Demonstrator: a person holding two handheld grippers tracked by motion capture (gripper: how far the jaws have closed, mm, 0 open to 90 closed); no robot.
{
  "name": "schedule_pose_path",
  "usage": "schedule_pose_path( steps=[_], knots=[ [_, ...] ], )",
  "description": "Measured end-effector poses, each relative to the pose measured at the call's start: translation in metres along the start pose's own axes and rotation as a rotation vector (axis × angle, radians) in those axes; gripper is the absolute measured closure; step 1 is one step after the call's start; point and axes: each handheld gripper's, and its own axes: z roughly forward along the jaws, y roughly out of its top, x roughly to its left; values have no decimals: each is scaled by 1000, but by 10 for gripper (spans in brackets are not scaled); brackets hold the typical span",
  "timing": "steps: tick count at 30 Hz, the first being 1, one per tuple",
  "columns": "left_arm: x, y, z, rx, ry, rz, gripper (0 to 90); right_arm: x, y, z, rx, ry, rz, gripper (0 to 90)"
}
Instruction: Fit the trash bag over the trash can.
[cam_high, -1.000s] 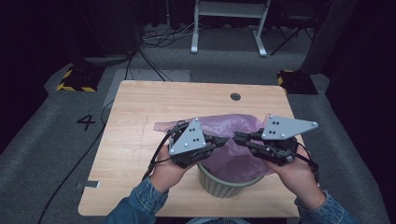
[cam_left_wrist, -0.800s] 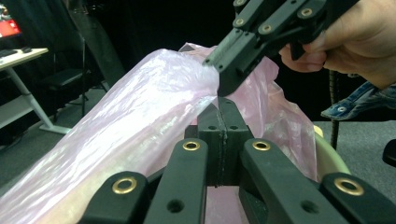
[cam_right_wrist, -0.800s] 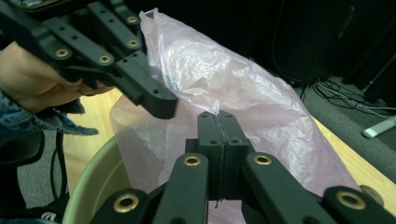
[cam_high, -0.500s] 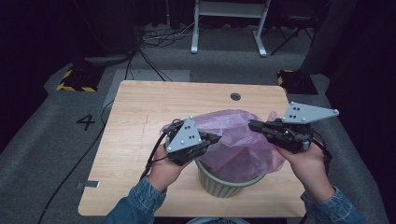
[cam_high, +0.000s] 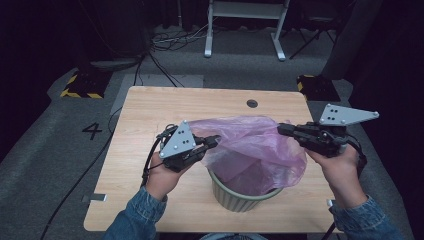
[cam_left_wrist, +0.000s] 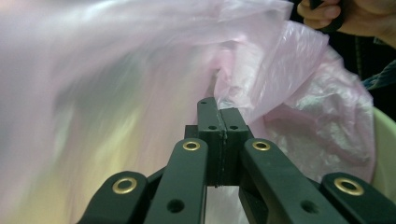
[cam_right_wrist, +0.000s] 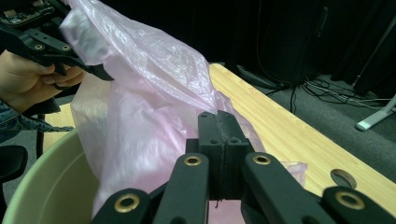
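- Both grippers, left gripper (cam_high: 212, 141) and right gripper (cam_high: 285, 129), have jaws clamped on the pink bag (cam_high: 252, 150), stretched over the green bin (cam_high: 240, 199) near the table's (cam_high: 150, 115) front edge
- Next, I judge: lower the bag mouth around the bin rim

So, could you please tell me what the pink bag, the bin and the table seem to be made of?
The pink bag looks like thin plastic film: translucent, crinkled, slightly glossy. The bin seems to be moulded plastic, pale green and matte with a smooth rim, though that is less certain. The table shows light wood grain, probably laminate or veneer, with a dull, even finish.
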Motion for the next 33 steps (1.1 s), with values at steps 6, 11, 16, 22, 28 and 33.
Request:
schedule_pose_path(
  steps=[6,11,16,22,28,33],
  knots=[
    [8,-5,-13,-16,-22,9,897,-14,-8,-7,-15,17,30,900],
    [16,-10,-22,-22,-54,32,897,-25,-17,-12,-46,44,11,900],
    [26,-18,-24,-13,-78,44,897,-32,-25,-16,-77,91,-17,900],
    [38,-29,-25,1,-86,-10,897,-41,-35,-24,-72,69,5,900],
    [43,-37,-28,13,-79,-31,897,-52,-48,-30,-57,43,57,900],
    [44,-43,-32,44,-50,-33,897,-60,-61,-35,-34,29,105,900]
  ],
)
